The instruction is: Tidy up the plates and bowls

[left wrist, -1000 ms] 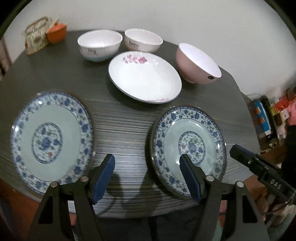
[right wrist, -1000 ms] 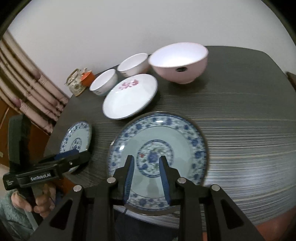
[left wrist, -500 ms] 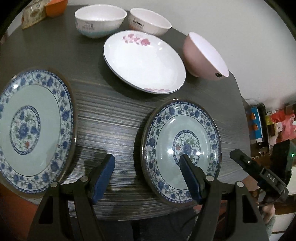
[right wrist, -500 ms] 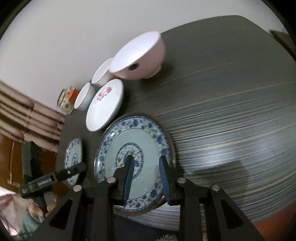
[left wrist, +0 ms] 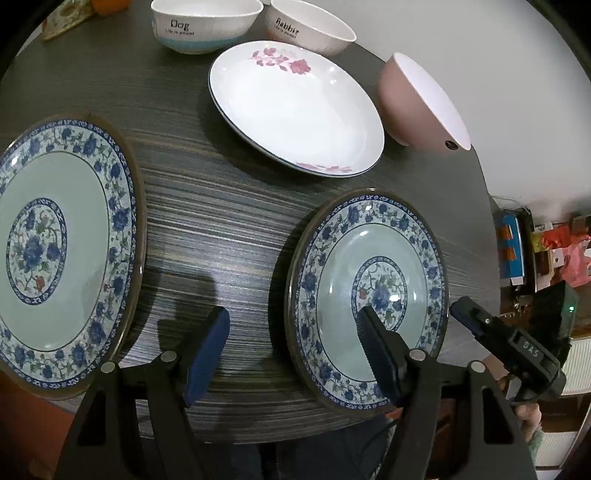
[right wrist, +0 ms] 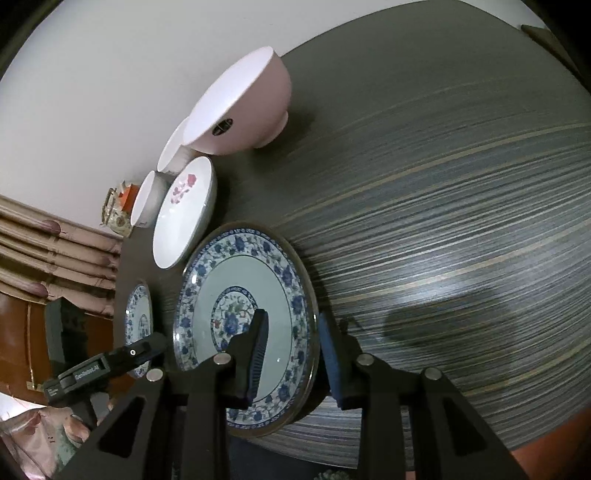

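Two blue-and-white floral plates lie on the dark striped table (left wrist: 221, 206): one at the left (left wrist: 62, 243) and one at the right (left wrist: 369, 291). My left gripper (left wrist: 295, 350) is open and hovers above the table between them. My right gripper (right wrist: 293, 354) straddles the near rim of the right plate (right wrist: 243, 295), one finger over it and one outside; the plate looks tilted. A white plate with pink flowers (left wrist: 295, 107), a pink bowl (left wrist: 421, 103) and two white bowls, "Dog" (left wrist: 203, 26) and "Rabbit" (left wrist: 310, 26), stand behind.
A patterned box with an orange object (left wrist: 70, 11) sits at the table's far left corner. The table's right half (right wrist: 461, 221) shows only bare striped surface. Clutter (left wrist: 535, 247) lies on the floor beyond the right edge. A curtain (right wrist: 55, 258) hangs at the left.
Both grippers have moved forward over the table. My right gripper has rolled to the side, its fingers have spread slightly around the plate's rim, and the plate's right edge has come up.
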The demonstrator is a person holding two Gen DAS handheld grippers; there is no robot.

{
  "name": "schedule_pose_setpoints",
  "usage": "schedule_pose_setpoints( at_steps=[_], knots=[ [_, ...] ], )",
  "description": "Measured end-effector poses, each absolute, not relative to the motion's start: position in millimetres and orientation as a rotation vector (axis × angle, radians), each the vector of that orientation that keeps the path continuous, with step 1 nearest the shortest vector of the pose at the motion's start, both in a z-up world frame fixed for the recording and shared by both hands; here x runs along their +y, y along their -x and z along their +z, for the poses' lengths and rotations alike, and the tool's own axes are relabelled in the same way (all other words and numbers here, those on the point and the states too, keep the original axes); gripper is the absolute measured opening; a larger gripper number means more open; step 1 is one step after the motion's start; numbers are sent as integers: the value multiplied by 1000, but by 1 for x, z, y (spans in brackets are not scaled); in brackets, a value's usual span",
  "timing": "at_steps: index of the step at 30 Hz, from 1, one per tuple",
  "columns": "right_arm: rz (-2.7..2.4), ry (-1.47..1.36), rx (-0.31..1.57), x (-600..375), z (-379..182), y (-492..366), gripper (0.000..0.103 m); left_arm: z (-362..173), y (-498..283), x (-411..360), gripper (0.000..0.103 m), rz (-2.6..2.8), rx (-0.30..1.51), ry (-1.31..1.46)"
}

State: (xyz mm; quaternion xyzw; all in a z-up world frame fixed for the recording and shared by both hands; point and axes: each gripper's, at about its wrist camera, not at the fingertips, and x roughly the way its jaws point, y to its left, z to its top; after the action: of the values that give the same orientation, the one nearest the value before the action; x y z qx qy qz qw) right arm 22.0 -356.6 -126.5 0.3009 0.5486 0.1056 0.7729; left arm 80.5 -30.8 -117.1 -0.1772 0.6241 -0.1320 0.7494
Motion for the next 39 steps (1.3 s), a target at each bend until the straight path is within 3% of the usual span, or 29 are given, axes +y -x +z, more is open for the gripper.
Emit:
schedule_pose_setpoints(
  at_steps=[12, 23, 26, 39],
  knots=[
    [241, -630, 1209, -352, -135, -27, 28, -125, -83, -41, 53, -312, 1393, 395],
    [247, -649, 1216, -352, -140, -30, 28, -130, -85, -48, 33, -334, 1403, 401],
    [237, -656, 1215, -354, -142, -31, 21, -131, -86, -49, 29, -329, 1403, 400],
    [225, -652, 1234, -350, -149, -34, 13, -136, -89, -49, 16, -317, 1399, 388]
  ],
)
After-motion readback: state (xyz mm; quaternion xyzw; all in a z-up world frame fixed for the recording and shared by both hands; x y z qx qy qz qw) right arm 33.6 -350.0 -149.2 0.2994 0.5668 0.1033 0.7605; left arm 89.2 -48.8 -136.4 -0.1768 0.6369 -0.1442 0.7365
